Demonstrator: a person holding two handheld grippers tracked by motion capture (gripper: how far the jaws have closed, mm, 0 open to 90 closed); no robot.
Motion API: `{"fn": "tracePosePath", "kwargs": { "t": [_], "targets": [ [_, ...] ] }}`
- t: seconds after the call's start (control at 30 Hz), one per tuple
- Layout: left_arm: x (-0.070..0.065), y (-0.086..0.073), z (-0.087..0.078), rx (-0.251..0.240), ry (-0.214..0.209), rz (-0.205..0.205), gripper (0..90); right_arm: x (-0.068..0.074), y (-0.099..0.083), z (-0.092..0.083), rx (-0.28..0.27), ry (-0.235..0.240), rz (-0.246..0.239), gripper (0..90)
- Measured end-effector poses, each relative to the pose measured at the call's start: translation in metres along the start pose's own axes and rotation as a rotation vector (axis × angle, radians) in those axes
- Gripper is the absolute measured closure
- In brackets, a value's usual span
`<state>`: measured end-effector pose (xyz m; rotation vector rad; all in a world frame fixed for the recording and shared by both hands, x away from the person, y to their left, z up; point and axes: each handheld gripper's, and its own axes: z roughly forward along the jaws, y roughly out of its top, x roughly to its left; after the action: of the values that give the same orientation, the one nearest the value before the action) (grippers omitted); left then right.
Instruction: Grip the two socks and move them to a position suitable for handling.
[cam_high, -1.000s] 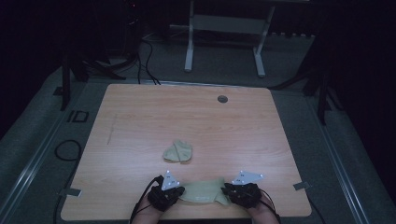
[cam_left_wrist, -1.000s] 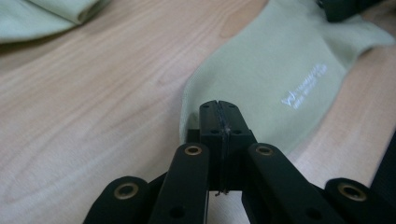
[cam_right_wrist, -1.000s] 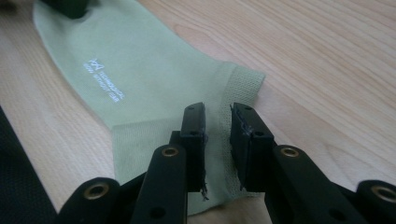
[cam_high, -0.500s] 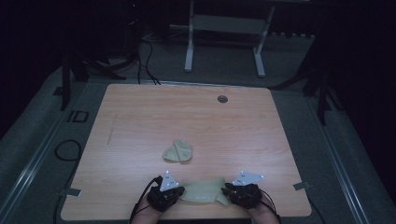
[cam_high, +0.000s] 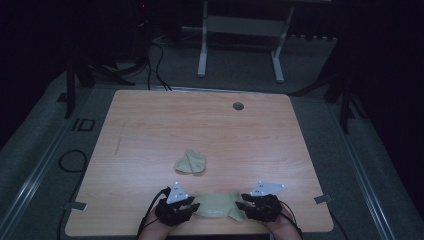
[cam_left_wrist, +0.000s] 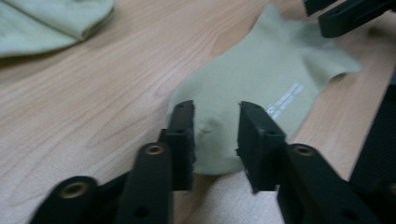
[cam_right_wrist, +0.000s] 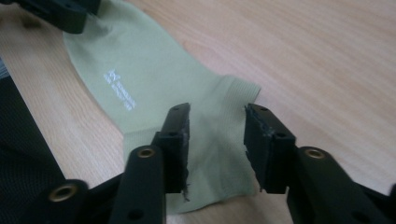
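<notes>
A pale green sock (cam_high: 216, 206) lies flat near the table's front edge, with white lettering on it (cam_left_wrist: 261, 79) (cam_right_wrist: 140, 70). My left gripper (cam_high: 187, 204) (cam_left_wrist: 215, 126) is at its left end, the rounded toe. Its jaws have just been opening and stand open, with the toe lying slack between them. My right gripper (cam_high: 242, 205) (cam_right_wrist: 217, 135) is at the ribbed cuff end. Its jaws have also just been opening, and the cuff lies flat between the parted pads. A second green sock (cam_high: 190, 162) (cam_left_wrist: 51, 23) lies folded nearer the table's middle.
The wooden table (cam_high: 150, 130) has a round cable hole (cam_high: 238, 106) at the back right. A white desk frame (cam_high: 240, 30) stands on the dark floor behind, and cables (cam_high: 70, 162) lie to the left. The front edge runs just below both hands.
No clear shift shows in the high view: both hands stay at the flat sock's ends, and both socks keep their places.
</notes>
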<state>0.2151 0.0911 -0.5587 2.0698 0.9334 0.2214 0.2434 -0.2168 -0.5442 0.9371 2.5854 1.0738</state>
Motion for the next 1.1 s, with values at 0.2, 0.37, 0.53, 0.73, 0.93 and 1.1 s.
{"fn": "tracePosePath", "kwargs": {
  "t": [0.2,0.37,0.53,0.73,0.93,1.1],
  "targets": [
    [0.006,-0.008,-0.017,-0.033,0.026,0.008,61.1,-0.008,0.014,-0.005,-0.030,-0.011,0.008,49.0],
    [0.013,-0.018,-0.024,-0.038,0.051,-0.006,56.8,-0.017,0.030,-0.005,-0.073,-0.019,0.029,41.3],
    [0.020,-0.024,-0.027,-0.040,0.064,-0.011,54.7,-0.026,0.049,0.006,-0.079,-0.008,0.032,36.6],
    [0.026,-0.027,-0.033,-0.054,0.061,-0.017,52.1,-0.032,0.072,0.030,-0.048,-0.008,0.018,31.6],
    [0.028,-0.031,-0.034,-0.059,0.058,-0.017,51.9,-0.034,0.096,0.051,-0.055,-0.005,0.010,34.6],
    [0.027,-0.032,-0.031,-0.046,0.057,-0.014,51.7,-0.031,0.116,0.071,-0.046,0.000,0.007,36.8]
  ]
}}
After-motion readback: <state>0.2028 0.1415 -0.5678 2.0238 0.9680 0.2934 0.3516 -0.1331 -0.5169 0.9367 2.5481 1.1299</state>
